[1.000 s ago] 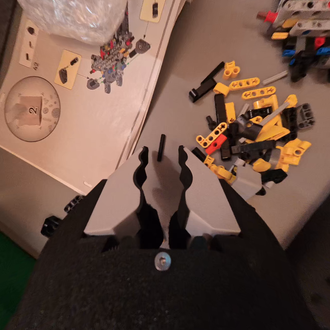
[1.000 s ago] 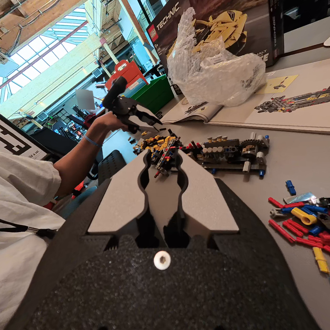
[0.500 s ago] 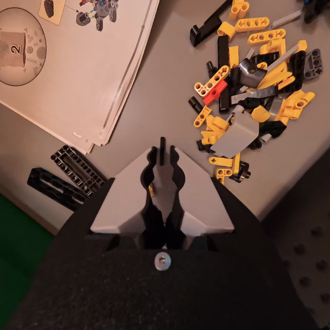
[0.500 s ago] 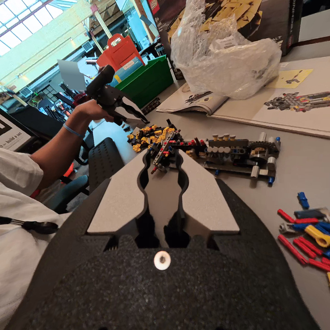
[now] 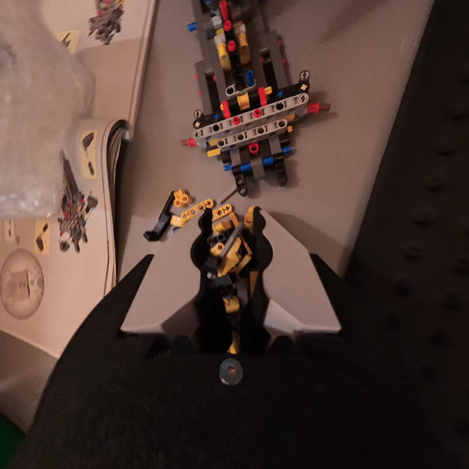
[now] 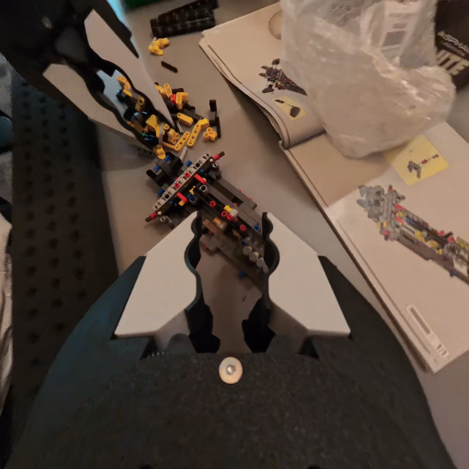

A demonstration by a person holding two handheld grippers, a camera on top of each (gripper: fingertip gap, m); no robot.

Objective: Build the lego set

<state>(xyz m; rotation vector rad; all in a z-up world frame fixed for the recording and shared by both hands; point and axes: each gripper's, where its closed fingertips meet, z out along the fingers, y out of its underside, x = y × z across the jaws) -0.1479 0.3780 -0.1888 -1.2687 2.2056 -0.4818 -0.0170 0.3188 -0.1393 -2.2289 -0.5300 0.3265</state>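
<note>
The partly built chassis of grey and black beams with red, blue and yellow pins lies on the grey table. It also shows in the right wrist view. A pile of loose yellow and black pieces lies just in front of it, and shows in the right wrist view. My left gripper is open, its fingers straddling the pile from above; I see nothing gripped. The right wrist view shows it too. My right gripper is open and empty, with its tips over the chassis's near end.
The open instruction booklet lies left of the pieces, with a crumpled plastic bag on it; both show in the right wrist view. Black frame pieces lie at the far end. A dark perforated surface borders the table edge. My hands' fingertips stand some 15 centimeters from each other.
My left gripper narrowed around a black pin, then swung over the pile with its fingers wide again; the pin is out of sight. My right gripper tipped down over the chassis and opened wider.
</note>
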